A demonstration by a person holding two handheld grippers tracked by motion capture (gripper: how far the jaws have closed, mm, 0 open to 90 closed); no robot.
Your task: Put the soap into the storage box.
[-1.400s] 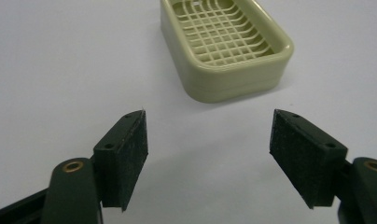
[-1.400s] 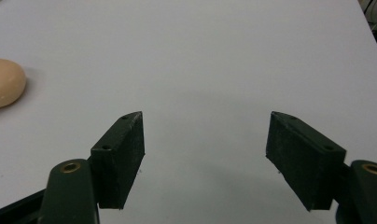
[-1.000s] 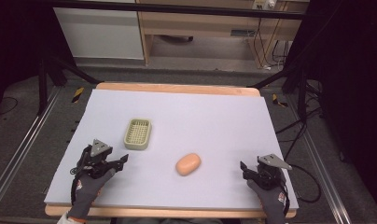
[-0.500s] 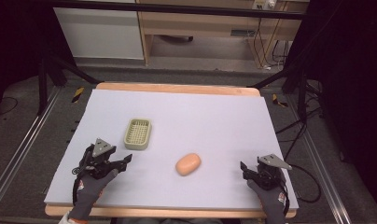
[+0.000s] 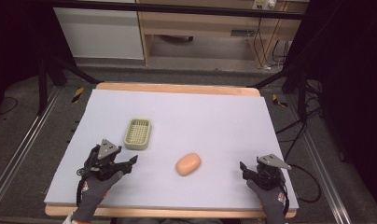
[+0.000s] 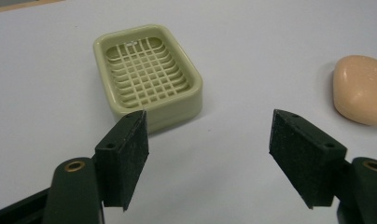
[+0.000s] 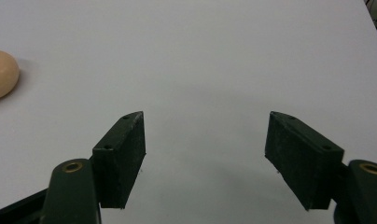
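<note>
White table cover (image 5: 214, 112), cabinets (image 5: 98, 32) behind

Both gloved hands come in from the near edge, each gripping a tool. The left gripper (image 5: 132, 162) angles toward the middle, its jaws apart with nothing between them, having just been opening. The right gripper (image 5: 243, 166) points left, jaws wide and empty.

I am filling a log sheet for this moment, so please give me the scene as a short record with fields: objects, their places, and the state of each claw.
surface: pale sheet on a wooden table
soap dish: pale green, slotted, empty, upright, left of centre
soap bar: peach, oval, lying on the sheet, right of the soap dish, apart from it
left claw: jaws have just been opening, nothing between them, near the soap dish
right claw: open, nothing between the jaws, right of the soap bar
</note>
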